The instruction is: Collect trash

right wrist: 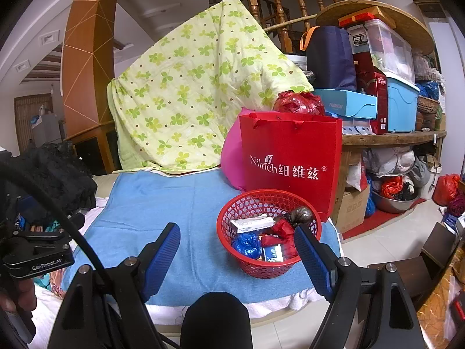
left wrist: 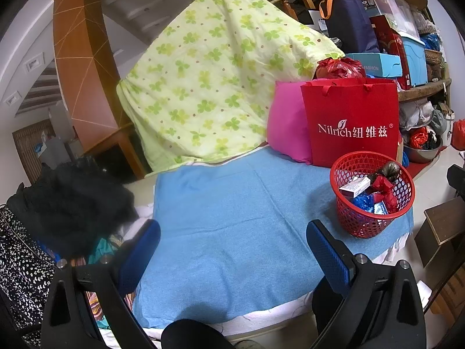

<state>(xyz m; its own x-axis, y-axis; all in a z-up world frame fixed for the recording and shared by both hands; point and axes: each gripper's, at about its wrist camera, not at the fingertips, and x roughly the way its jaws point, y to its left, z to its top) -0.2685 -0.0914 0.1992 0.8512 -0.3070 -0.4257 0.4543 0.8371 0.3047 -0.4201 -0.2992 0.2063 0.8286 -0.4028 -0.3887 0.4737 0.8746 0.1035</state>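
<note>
A red mesh basket [left wrist: 375, 221] [right wrist: 247, 264] stands on the right end of a blue towel [left wrist: 232, 226] [right wrist: 162, 212]. It holds trash: a white carton [left wrist: 355, 186] [right wrist: 252, 222], crumpled red wrap [left wrist: 383, 187] [right wrist: 283, 229], a blue plastic wad [left wrist: 363, 202] [right wrist: 247, 245], a dark wad [left wrist: 388, 170] [right wrist: 302, 215] and a blue packet [right wrist: 273, 253]. My left gripper [left wrist: 232, 242] is open and empty over the towel, left of the basket. My right gripper [right wrist: 237, 247] is open and empty, its right finger [right wrist: 312, 258] in front of the basket's near rim.
A red Nilrich paper bag [left wrist: 353, 125] [right wrist: 290, 160] and a pink bag [left wrist: 287, 125] stand behind the basket. A green clover quilt [left wrist: 209, 81] drapes at the back. Dark clothes [left wrist: 69, 200] lie left. Cluttered shelves [right wrist: 392, 139] and floor items are on the right.
</note>
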